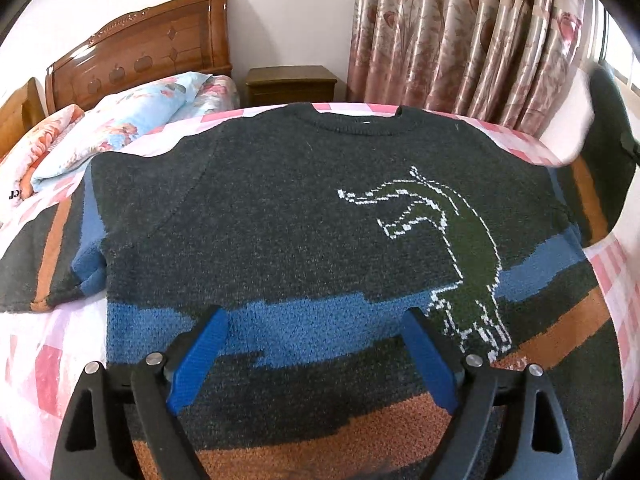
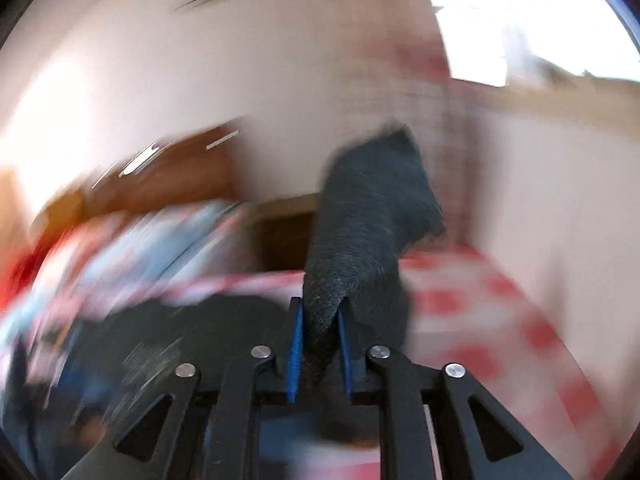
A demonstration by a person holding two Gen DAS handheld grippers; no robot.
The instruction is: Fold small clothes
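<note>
A small dark knit sweater (image 1: 256, 216) with blue and orange bands and a white-outlined green dinosaur lies flat, front up, on the bed, neck away from me. My left gripper (image 1: 316, 316) is open and empty, low over the sweater's lower half. Its left sleeve (image 1: 52, 264) lies out to the left. My right gripper (image 2: 320, 312) is shut on the dark cuff of the right sleeve (image 2: 372, 208) and holds it lifted above the bed. The lifted sleeve also shows at the right edge of the left wrist view (image 1: 604, 152). The right wrist view is motion-blurred.
A pink and white checked bedsheet (image 1: 44, 364) covers the bed. Floral pillows (image 1: 120, 120) lie at the back left by a wooden headboard (image 1: 140, 56). A wooden nightstand (image 1: 292, 84) and patterned curtains (image 1: 460, 36) stand behind the bed.
</note>
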